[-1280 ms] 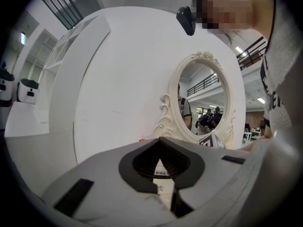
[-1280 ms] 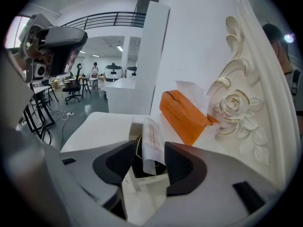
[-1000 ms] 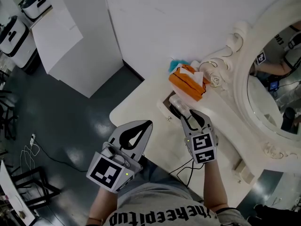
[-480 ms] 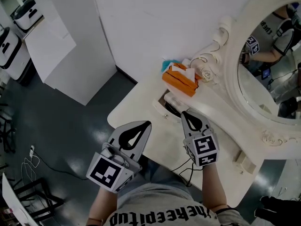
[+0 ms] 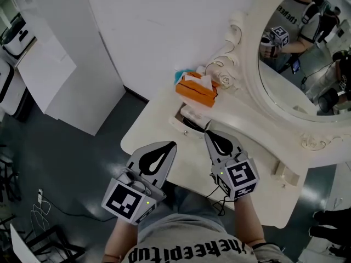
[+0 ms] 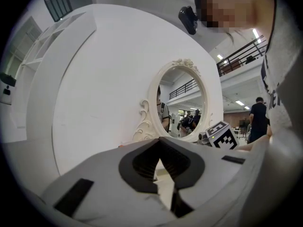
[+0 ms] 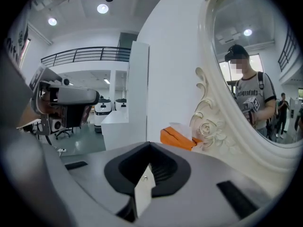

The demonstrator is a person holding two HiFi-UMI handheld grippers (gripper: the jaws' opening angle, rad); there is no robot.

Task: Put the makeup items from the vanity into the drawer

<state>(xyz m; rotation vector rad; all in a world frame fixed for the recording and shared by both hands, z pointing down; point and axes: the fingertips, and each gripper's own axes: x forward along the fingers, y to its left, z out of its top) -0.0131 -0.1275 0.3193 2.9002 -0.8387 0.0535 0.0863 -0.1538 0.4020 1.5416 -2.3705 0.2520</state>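
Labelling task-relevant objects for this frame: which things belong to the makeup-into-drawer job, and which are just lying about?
In the job: vanity; small white and dark items on it, likely the makeup; right gripper, shut, tips beside them; left gripper, shut. I can't make out the drawer.
Lying about: orange tissue box; teal thing behind it; mirror.

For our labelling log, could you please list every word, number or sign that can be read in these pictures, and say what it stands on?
"theeepitup": large print on the person's T-shirt, in the head view; this is my best reading, and the start is cut off.
Shirt print reflected in the mirror: reversed and too small to read.
Square markers on the two cubes: black-and-white patterns, no letters.
Orange box: no readable print.
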